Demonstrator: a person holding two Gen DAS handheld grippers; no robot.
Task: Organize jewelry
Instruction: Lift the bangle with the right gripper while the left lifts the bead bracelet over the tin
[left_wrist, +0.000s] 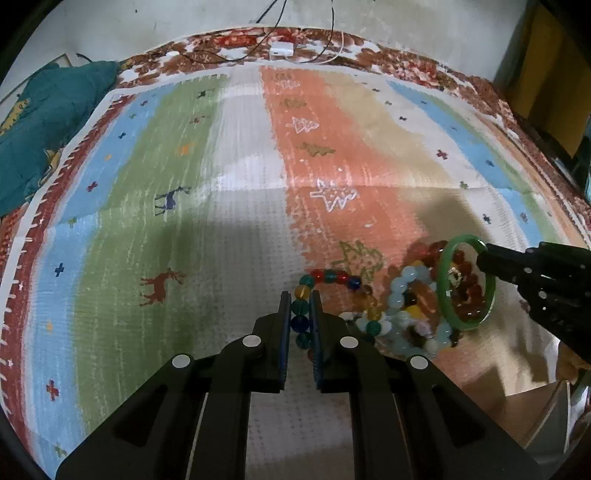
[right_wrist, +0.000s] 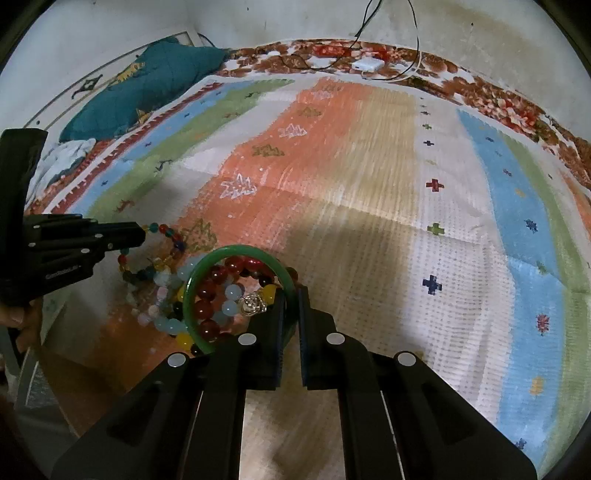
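My left gripper (left_wrist: 300, 300) is shut on a multicoloured bead bracelet (left_wrist: 332, 277) whose teal and blue beads run between the fingers; it also shows in the right wrist view (right_wrist: 162, 230). My right gripper (right_wrist: 291, 295) is shut on a green bangle (right_wrist: 207, 266), which stands tilted above a pile of bracelets (right_wrist: 218, 302) with red, pale blue and yellow beads. In the left wrist view the bangle (left_wrist: 445, 277) hangs from the right gripper (left_wrist: 484, 258) over the same pile (left_wrist: 410, 314).
Everything lies on a striped mat (left_wrist: 240, 184) on a patterned bedspread. A teal cushion (left_wrist: 48, 122) sits at the far left. A white charger with cables (left_wrist: 281, 50) lies at the far edge by the wall.
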